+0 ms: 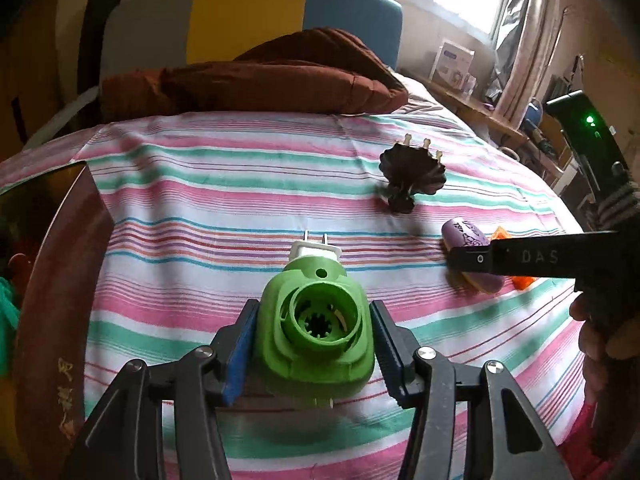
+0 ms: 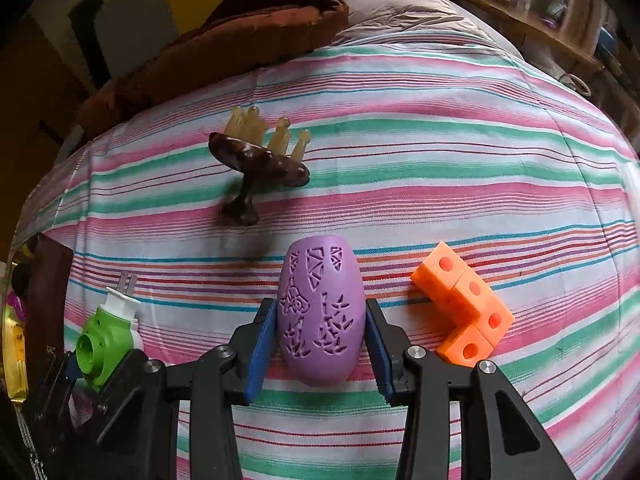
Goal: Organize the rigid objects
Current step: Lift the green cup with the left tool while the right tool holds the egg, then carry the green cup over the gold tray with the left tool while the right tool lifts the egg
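L hand-held gripper (image 1: 312, 344) clamps the green plug-in device (image 1: 316, 336), white prongs pointing to 12, over the striped bed sheet (image 1: 200, 208). R hand-held gripper (image 2: 320, 344) grips the purple egg-shaped shell (image 2: 322, 312). Orange cube block (image 2: 464, 312) just beside at 3; dark scalp massager (image 2: 256, 164) at 11, apart.

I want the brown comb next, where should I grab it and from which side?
Grip the brown comb by its narrow handle stub, coming from above. It lies near you clear of other things; the head is wide and its teeth point away.
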A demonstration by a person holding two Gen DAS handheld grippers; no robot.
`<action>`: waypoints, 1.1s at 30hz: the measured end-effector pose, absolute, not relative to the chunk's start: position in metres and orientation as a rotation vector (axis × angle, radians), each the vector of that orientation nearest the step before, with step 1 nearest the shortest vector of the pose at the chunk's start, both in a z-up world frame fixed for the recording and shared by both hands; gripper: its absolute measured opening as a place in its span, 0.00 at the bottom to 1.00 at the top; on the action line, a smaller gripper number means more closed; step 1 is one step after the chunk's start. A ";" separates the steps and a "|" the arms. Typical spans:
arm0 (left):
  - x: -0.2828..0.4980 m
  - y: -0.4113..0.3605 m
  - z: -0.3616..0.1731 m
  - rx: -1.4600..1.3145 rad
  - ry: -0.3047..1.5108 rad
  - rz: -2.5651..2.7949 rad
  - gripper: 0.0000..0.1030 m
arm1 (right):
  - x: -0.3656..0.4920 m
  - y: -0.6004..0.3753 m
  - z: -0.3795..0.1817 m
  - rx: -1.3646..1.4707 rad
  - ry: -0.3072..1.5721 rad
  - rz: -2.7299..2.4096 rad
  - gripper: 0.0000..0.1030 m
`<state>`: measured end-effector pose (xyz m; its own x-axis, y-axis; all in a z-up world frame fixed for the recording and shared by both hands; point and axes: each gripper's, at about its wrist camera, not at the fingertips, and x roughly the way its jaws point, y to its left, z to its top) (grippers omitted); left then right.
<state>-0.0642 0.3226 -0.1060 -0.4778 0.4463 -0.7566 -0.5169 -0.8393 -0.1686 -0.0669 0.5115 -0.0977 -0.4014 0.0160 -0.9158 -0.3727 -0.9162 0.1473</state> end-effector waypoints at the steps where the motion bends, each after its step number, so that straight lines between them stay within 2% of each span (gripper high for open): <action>1: -0.063 0.320 -0.107 -1.134 0.100 2.303 0.51 | -0.067 0.512 -0.098 -1.562 0.486 2.399 0.43; 12: -0.031 0.305 -0.100 -1.069 0.152 2.291 0.51 | -0.058 0.506 -0.092 -1.554 0.481 2.405 0.43; 18: -0.007 0.281 -0.089 -1.072 0.107 2.265 0.51 | -0.064 0.504 -0.094 -1.554 0.514 2.435 0.42; 25: 0.023 0.253 -0.050 -0.922 0.113 2.247 0.51 | -0.061 0.501 -0.095 -1.554 0.492 2.443 0.42; 33: 0.024 0.192 -0.033 -0.915 0.013 2.344 0.51 | -0.058 0.499 -0.094 -1.542 0.446 2.448 0.42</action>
